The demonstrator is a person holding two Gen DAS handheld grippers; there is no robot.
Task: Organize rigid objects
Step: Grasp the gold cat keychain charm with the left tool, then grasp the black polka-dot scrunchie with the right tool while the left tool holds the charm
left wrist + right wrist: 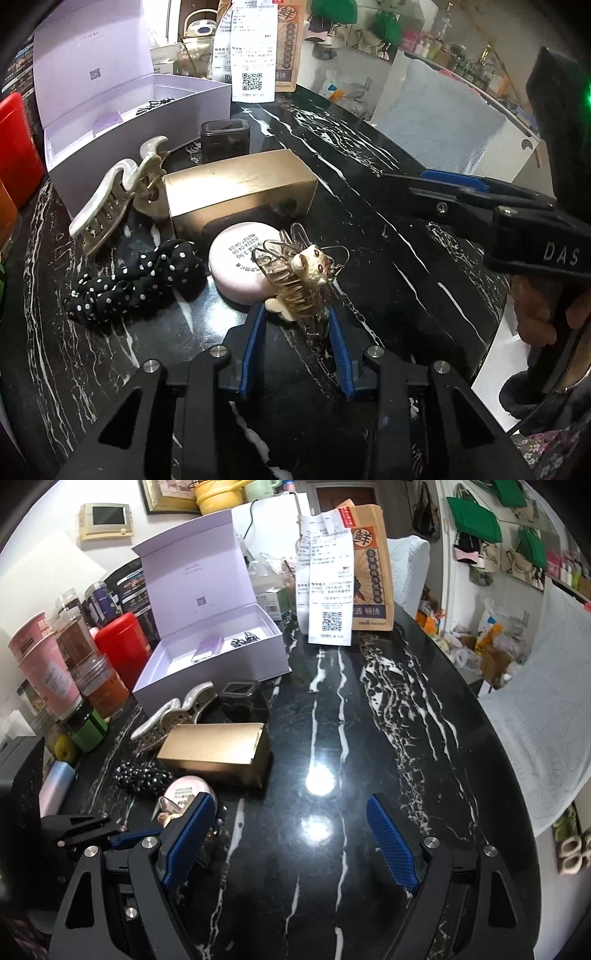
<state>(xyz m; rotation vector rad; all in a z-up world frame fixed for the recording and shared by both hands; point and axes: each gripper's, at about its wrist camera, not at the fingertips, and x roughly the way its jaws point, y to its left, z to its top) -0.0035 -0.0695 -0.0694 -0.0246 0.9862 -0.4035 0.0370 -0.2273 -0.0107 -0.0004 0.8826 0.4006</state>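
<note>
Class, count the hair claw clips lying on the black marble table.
2. A pearly white claw clip beside the gold box; a clear one with a cat figure between the left gripper pads.

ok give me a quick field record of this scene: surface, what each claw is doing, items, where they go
surface: black marble table
left claw: shut on clear cat hair clip
right claw: open, empty, above bare table
loose items: pink round compact, gold box, pearly hair claw clip, polka-dot scrunchie, dark square jar
likely destination: open lilac box, lid up, a few items already inside
</note>
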